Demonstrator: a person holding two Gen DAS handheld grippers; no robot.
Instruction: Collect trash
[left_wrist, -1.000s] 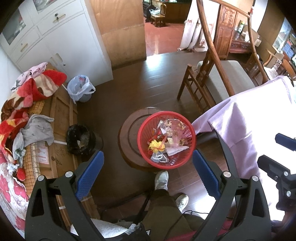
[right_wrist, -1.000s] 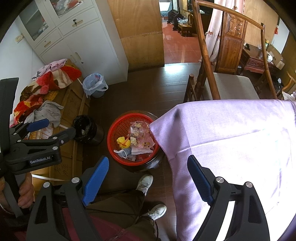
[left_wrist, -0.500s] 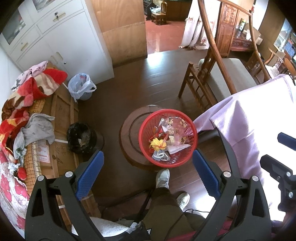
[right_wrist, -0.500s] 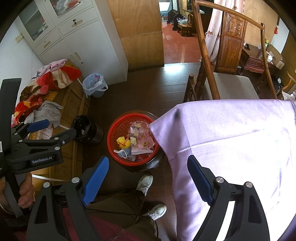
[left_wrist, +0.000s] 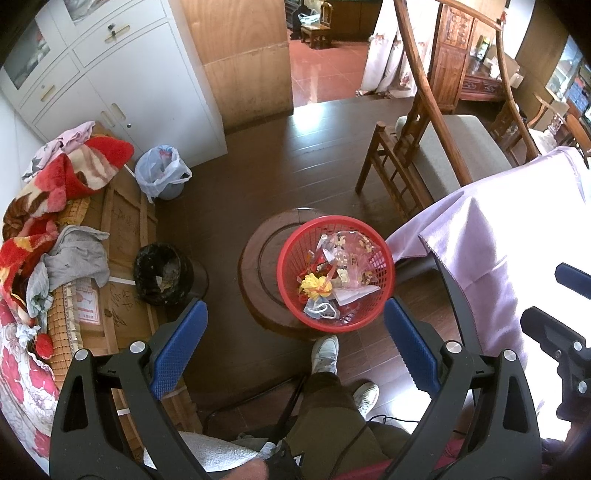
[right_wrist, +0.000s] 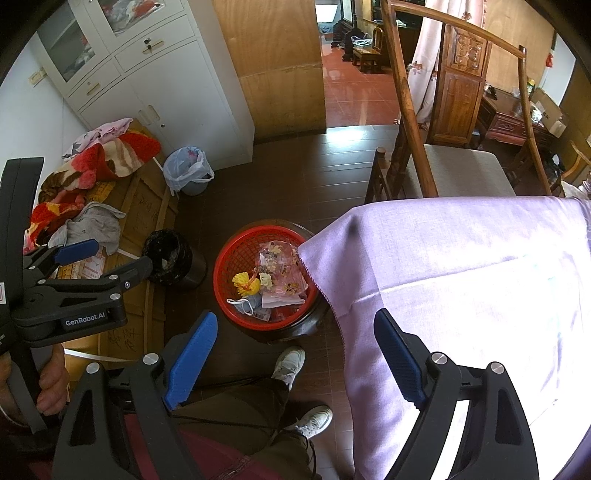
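While both grippers gape empty, only the right wrist view shows the hand (right_wrist: 51, 387) holding the left gripper (right_wrist: 110, 264).

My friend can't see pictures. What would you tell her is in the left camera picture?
A red basket full of trash sits on a round wooden stand on a dark floor, seen from above between the open left gripper. A black bin stands to its left, a purple cloth to its right.
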